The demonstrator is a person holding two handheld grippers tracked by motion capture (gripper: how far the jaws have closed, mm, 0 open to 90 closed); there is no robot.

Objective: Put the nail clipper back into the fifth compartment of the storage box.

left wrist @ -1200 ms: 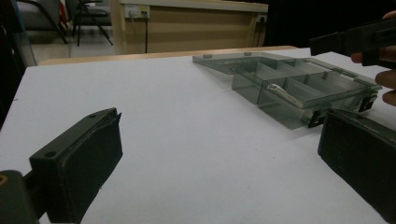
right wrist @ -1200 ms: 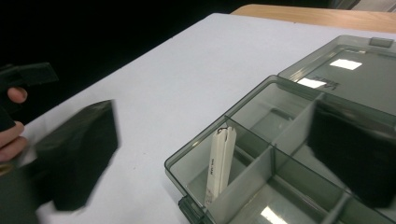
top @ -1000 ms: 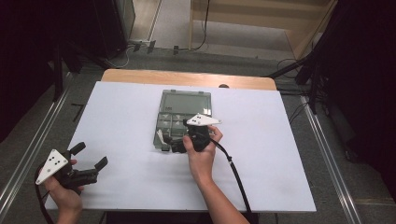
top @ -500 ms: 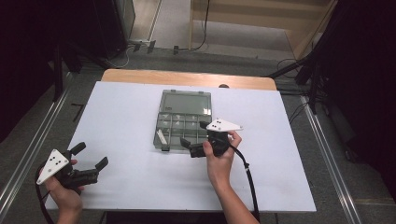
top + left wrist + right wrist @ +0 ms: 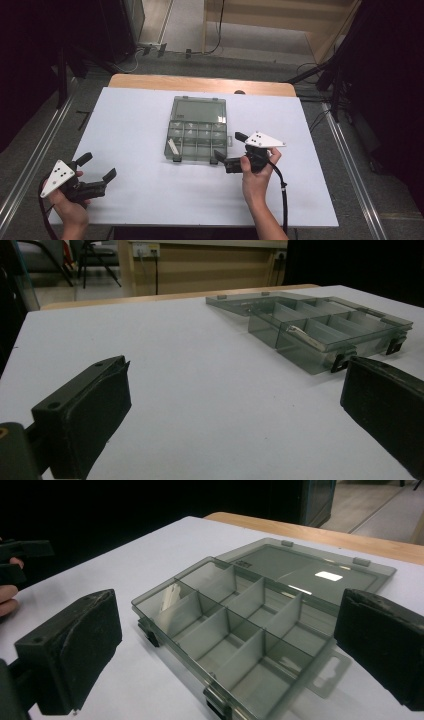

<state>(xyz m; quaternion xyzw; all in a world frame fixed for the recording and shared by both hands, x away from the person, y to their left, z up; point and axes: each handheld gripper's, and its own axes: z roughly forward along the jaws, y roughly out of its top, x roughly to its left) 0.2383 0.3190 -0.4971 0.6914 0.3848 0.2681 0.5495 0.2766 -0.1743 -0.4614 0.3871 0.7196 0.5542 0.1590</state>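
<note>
A smoky clear compartment box (image 5: 196, 140) lies mid-table on the white tabletop (image 5: 135, 115), its lid (image 5: 198, 107) folded flat toward the far side. A small white piece (image 5: 173, 146) rests in its near-left compartment, and shows as the white piece (image 5: 170, 596) in the right gripper view. My right gripper (image 5: 229, 145) is open just right of the box's near corner, with the box (image 5: 235, 625) ahead between its jaws and nothing held. At the table's near-left corner my left gripper (image 5: 97, 166) is open and empty, facing the box (image 5: 325, 332) from a distance.
A wooden strip (image 5: 200, 84) runs along the table's far edge. Metal rails (image 5: 30, 165) flank the table on the floor at left and right. The right gripper's cable (image 5: 283, 192) trails toward the near edge. The left gripper (image 5: 20, 555) appears far off in the right gripper view.
My right gripper has drawn back from over the box's near edge and moved right, off the box. The left gripper has stayed put.
</note>
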